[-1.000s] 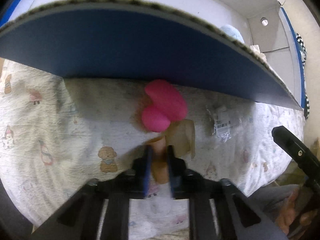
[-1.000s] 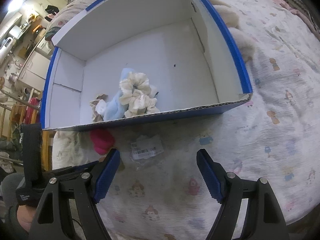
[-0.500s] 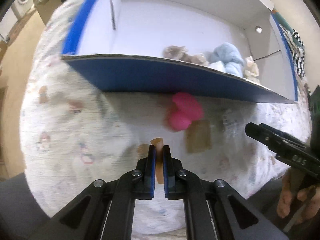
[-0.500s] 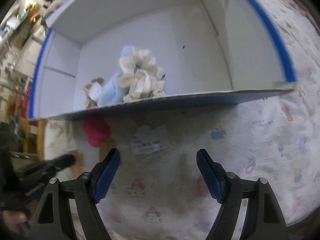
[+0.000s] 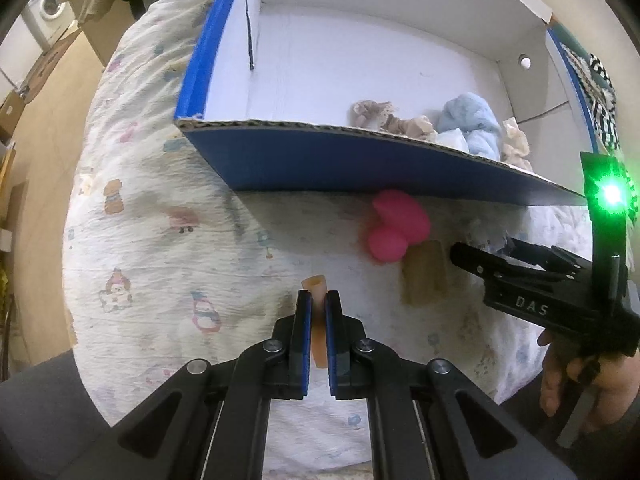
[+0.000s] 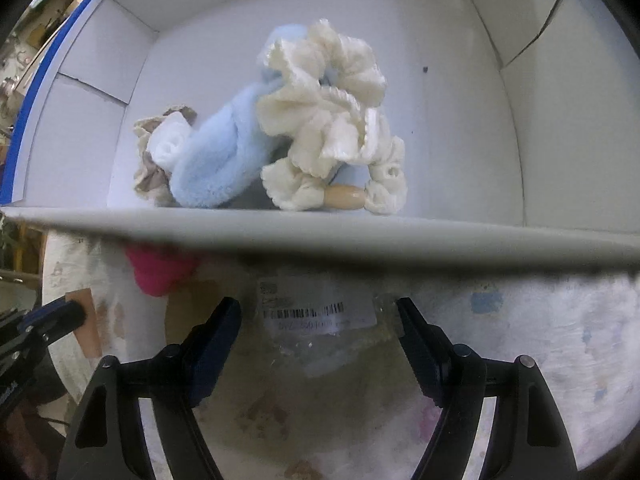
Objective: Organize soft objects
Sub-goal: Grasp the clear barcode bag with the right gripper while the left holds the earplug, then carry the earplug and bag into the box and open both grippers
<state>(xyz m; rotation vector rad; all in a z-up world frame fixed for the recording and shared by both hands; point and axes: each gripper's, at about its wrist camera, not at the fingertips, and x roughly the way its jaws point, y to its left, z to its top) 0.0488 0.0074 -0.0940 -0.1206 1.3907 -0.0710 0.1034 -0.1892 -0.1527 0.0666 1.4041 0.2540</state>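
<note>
My left gripper (image 5: 319, 298) is shut on a small tan soft piece (image 5: 316, 285), held above the printed quilt (image 5: 160, 240). A pink plush (image 5: 394, 226) and a flat tan card (image 5: 424, 276) lie by the near wall of the blue-and-white box (image 5: 360, 164). My right gripper (image 6: 318, 316) stands open over a clear plastic bag with a barcode label (image 6: 320, 314), its pads not touching it. In the box lie a cream scrunchie (image 6: 332, 136), a light blue fluffy item (image 6: 224, 152) and a beige scrunchie (image 6: 156, 160).
The box's near wall (image 6: 320, 236) rises just ahead of the right gripper. A hand (image 5: 576, 376) holds the right gripper (image 5: 504, 250) at the far right. The quilt's rounded edge falls to a wooden floor (image 5: 32, 120) on the left. The box's left half holds nothing.
The left gripper has risen with the tan piece, away from the pink plush. The right gripper has come down and forward, close over the plastic bag by the box wall.
</note>
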